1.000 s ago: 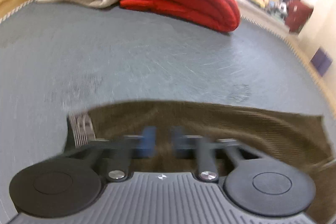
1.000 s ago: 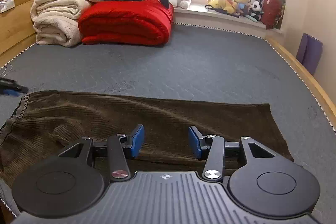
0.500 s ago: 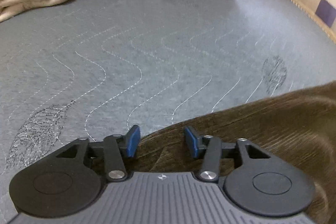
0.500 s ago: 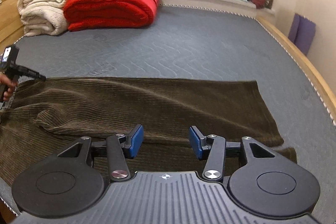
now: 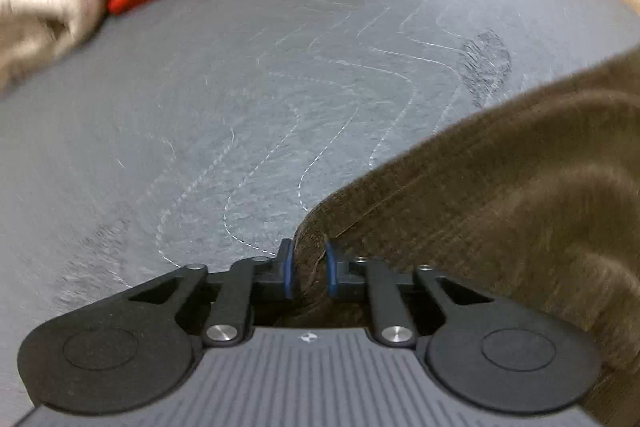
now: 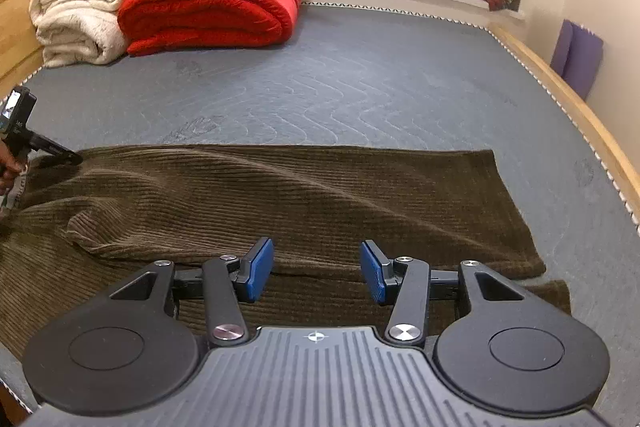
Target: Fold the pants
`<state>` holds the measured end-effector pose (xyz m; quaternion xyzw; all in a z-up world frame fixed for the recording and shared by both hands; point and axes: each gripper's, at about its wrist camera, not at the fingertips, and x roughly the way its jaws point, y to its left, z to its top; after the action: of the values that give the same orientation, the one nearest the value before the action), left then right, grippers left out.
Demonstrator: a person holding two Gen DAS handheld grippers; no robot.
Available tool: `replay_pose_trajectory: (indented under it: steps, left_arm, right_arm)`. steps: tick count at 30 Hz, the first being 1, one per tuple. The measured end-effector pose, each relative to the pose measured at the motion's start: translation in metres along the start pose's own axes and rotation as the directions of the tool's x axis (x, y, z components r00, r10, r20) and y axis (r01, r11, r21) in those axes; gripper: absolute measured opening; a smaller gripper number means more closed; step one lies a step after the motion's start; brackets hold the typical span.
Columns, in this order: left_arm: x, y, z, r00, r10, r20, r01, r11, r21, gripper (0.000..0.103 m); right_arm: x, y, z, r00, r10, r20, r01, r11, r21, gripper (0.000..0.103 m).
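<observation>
**Left tongs pinch the pants' corner**

Brown corduroy pants [image 6: 280, 203] lie spread across the near part of the grey mattress [image 6: 360, 79]. The left tongs [image 5: 308, 267] have just been closing and now clamp a corner of the fabric between their blue pads. The right tongs [image 6: 317, 273] hover over the near edge, jaws wide and empty. A red blanket [image 6: 208, 11] lies folded far left.
</observation>
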<state>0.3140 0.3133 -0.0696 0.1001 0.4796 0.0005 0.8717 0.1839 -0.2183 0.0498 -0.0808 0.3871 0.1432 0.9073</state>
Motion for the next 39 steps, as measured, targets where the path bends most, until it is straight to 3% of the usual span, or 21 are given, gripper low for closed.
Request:
replay_pose_trajectory:
  steps: [5, 8, 10, 12, 14, 16, 17, 18, 19, 20, 22, 24, 27, 29, 33, 35, 37, 39]
  left_arm:
    - [-0.069, -0.019, -0.012, 0.983, 0.066, 0.171, -0.062, 0.998, -0.029, 0.014]
    - [-0.13, -0.039, -0.047, 0.96, 0.038, 0.279, -0.031, 0.999, -0.029, 0.013]
    - [-0.169, -0.058, -0.087, 0.943, 0.007, 0.331, 0.002, 1.0, -0.029, 0.012]
    - [-0.195, -0.083, -0.133, 0.938, -0.02, 0.346, 0.031, 0.999, -0.025, 0.011]
    - [-0.206, -0.112, -0.18, 0.945, -0.037, 0.325, 0.036, 0.999, 0.009, 0.009]
    - [-0.202, -0.131, -0.219, 0.957, -0.049, 0.287, 0.049, 0.999, 0.01, 0.007]
    - [-0.202, -0.141, -0.229, 0.964, -0.036, 0.263, 0.029, 0.999, 0.033, 0.006]
    - [-0.21, -0.149, -0.231, 0.954, -0.002, 0.301, -0.017, 0.998, 0.062, 0.007]
    - [-0.222, -0.147, -0.232, 0.937, -0.006, 0.35, 0.0, 1.0, 0.017, 0.007]
    - [-0.227, -0.14, -0.233, 0.93, -0.051, 0.364, 0.071, 0.997, -0.043, 0.011]
    - [-0.225, -0.123, -0.238, 0.914, -0.16, 0.373, 0.242, 0.953, -0.184, 0.017]
    - [-0.219, -0.115, -0.242, 0.92, -0.181, 0.348, 0.282, 0.922, -0.265, 0.026]
    - [-0.194, -0.092, -0.248, 0.91, -0.276, 0.31, 0.394, 0.811, -0.433, 0.036]
    - [-0.173, -0.081, -0.246, 0.915, -0.302, 0.269, 0.401, 0.759, -0.512, 0.04]
    - [-0.139, -0.069, -0.253, 0.935, -0.315, 0.16, 0.343, 0.698, -0.629, 0.042]
    - [-0.122, -0.061, -0.256, 0.936, -0.334, 0.114, 0.317, 0.655, -0.686, 0.045]
    - [-0.114, -0.054, -0.259, 0.931, -0.34, 0.131, 0.325, 0.611, -0.722, 0.045]
    - [-0.117, -0.051, -0.264, 0.939, -0.311, 0.147, 0.315, 0.6, -0.736, 0.045]
  right_arm:
    - [0.004, 0.0, 0.005, 0.999, -0.037, -0.002, 0.037, 0.999, 0.03, 0.051]
    - [0.003, -0.007, 0.008, 0.999, -0.054, 0.005, 0.053, 0.992, 0.112, 0.051]
    - [-0.001, -0.015, 0.008, 0.997, -0.074, 0.019, 0.069, 0.979, 0.193, 0.05]
    - [-0.005, -0.025, 0.008, 0.996, -0.081, 0.027, 0.068, 0.949, 0.308, 0.05]
    - [-0.01, -0.036, 0.004, 0.997, -0.072, 0.04, 0.048, 0.9, 0.434, 0.031]
    - [-0.011, -0.045, -0.003, 0.997, -0.061, 0.042, 0.029, 0.845, 0.534, 0.018]
    - [-0.011, -0.049, -0.006, 0.997, -0.061, 0.04, 0.027, 0.819, 0.573, 0.017]
    - [-0.012, -0.051, -0.01, 0.997, -0.069, 0.039, 0.031, 0.795, 0.605, 0.017]
    - [-0.013, -0.052, -0.013, 0.996, -0.076, 0.04, 0.034, 0.778, 0.627, 0.017]
    - [-0.014, -0.053, -0.015, 0.996, -0.079, 0.04, 0.035, 0.763, 0.645, 0.017]
    - [-0.013, -0.056, -0.02, 0.997, -0.073, 0.037, 0.028, 0.732, 0.681, 0.018]
    - [-0.01, -0.06, -0.024, 0.997, -0.065, 0.036, 0.021, 0.706, 0.708, 0.018]
    - [-0.007, -0.062, -0.028, 0.998, -0.054, 0.03, 0.015, 0.686, 0.727, 0.02]
    - [-0.004, -0.063, -0.026, 0.998, -0.043, 0.035, 0.004, 0.689, 0.725, 0.02]
    - [-0.008, -0.068, -0.022, 0.996, -0.048, 0.07, -0.016, 0.706, 0.708, 0.02]
    - [-0.006, -0.076, -0.02, 0.995, -0.051, 0.081, -0.021, 0.708, 0.706, 0.02]
    - [-0.001, -0.085, -0.016, 0.995, -0.059, 0.084, -0.017, 0.712, 0.702, 0.02]
    - [0.008, -0.095, -0.012, 0.995, -0.055, 0.086, -0.021, 0.712, 0.702, 0.02]
